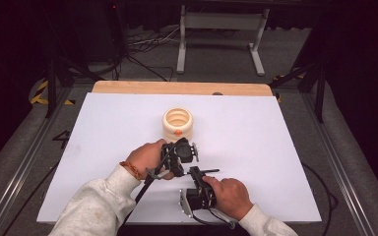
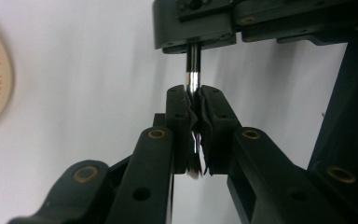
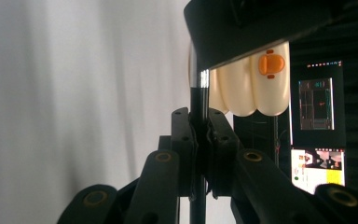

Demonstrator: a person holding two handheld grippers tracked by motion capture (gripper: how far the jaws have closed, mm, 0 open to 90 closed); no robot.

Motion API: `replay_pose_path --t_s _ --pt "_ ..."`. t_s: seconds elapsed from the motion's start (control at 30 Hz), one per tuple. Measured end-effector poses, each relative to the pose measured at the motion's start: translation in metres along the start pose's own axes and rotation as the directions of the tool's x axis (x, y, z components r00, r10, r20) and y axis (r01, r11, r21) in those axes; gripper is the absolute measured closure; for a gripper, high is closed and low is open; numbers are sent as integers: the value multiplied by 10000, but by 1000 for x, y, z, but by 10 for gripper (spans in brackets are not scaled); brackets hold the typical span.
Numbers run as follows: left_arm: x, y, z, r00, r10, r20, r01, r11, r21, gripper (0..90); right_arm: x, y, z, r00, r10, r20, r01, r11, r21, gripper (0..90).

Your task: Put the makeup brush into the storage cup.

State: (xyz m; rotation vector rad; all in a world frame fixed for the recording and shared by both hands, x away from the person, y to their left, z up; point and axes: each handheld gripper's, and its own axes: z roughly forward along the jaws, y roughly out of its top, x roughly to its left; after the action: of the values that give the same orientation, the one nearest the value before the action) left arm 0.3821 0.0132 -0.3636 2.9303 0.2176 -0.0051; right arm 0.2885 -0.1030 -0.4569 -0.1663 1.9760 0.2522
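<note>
A thin black pen with a silver band (image 1: 211, 171) is held between both grippers over the white table top (image 1: 103, 147). My left gripper (image 1: 181, 162) is shut on one end; in the left gripper view its pads (image 2: 182, 116) pinch the pen (image 2: 193, 79) at the silver band. My right gripper (image 1: 197, 173) is shut on the black barrel (image 3: 199, 98), its jaws (image 3: 199, 116) closed tight around it. A cream ribbed holder with an orange beak (image 1: 177, 124) stands upright just beyond the grippers, apart from them.
The white sheet covers a wooden table whose far edge (image 1: 182, 88) shows. Behind the holder (image 3: 247, 88) in the right gripper view hang lit screens (image 3: 317, 102). A white frame stand (image 1: 221, 34) and cables lie on the floor beyond the table.
</note>
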Motion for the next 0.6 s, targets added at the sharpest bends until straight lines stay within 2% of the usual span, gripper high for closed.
replay_pose_path --t_s 0.03,0.07,0.1,0.13,0.17,0.2,0.23,0.27,0.3,0.33,0.37,0.4,0.43,0.47,0.5,0.53,0.57,0.6 --pt "-1 -3 -2 9997 -60 -257 58 10000 -74 731 0 -2 0 9995 325 -28 -325 9995 0 841" --pt "1 -11 -5 9982 -146 -582 128 9995 -300 697 -2 -4 0 9991 417 -63 -417 9991 32 842" --pt "-1 -16 -6 9976 20 -694 -60 9984 -566 709 -3 -5 -1 9988 483 -26 -483 9988 49 842" --pt "-2 -20 -7 9966 -34 -829 -32 9969 -787 706 -4 -7 -1 9983 585 -36 -585 9983 21 842" --pt "-3 -27 -10 9935 -136 -1134 6 9935 -1136 669 -4 -8 -1 9970 776 27 -776 9970 9 842" --pt "-2 -32 -11 9928 -212 -1182 48 9905 -1371 644 -5 -10 -1 9964 852 6 -852 9964 -6 842" --pt "-2 -32 -11 9928 -212 -1182 48 9905 -1371 620 -7 -11 -1 9963 862 -39 -862 9963 -22 842" --pt "-3 -39 -13 9887 -69 -1499 -191 9851 -1712 620 -7 -11 -1 9963 862 -39 -862 9963 -22 842" --pt "-6 -49 -14 9756 6 -2197 -494 9749 -2170 472 -9 -15 -2 9921 1253 -30 -1253 9921 -76 842" --pt "-8 -57 -14 9722 42 -2340 -621 9686 -2408 468 -10 -16 -3 9914 1312 -45 -1312 9913 -111 842" --pt "-8 -57 -14 9722 42 -2340 -621 9686 -2408 454 -10 -16 -3 9914 1312 -45 -1312 9913 -111 842" --pt "-9 -64 -13 9696 -50 -2446 -644 9594 -2747 454 -13 -18 -4 9884 1510 -156 -1512 9884 -142 842" --pt "-9 -70 -13 9658 -287 -2576 -537 9502 -3071 414 -13 -20 -4 9834 1807 -187 -1810 9834 -161 842" --pt "-8 -77 -12 9632 -502 -2642 -393 9457 -3228 375 -15 -21 -4 9814 1908 -220 -1911 9815 -129 842" --pt "-8 -90 -10 9548 -938 -2822 -155 9320 -3620 319 -18 -25 -4 9759 2158 -332 -2165 9761 -197 842" --pt "-8 -90 -10 9548 -938 -2822 -155 9320 -3620 291 -18 -25 -4 9759 2158 -332 -2165 9761 -197 842" --pt "-9 -96 -8 9490 -1259 -2892 39 9215 -3883 291 -20 -27 -4 9726 2294 -373 -2303 9728 -234 842" --pt "-9 -106 -5 9388 -1666 -3015 264 9075 -4193 209 -23 -30 -3 9626 2680 -406 -2693 9625 -324 842"
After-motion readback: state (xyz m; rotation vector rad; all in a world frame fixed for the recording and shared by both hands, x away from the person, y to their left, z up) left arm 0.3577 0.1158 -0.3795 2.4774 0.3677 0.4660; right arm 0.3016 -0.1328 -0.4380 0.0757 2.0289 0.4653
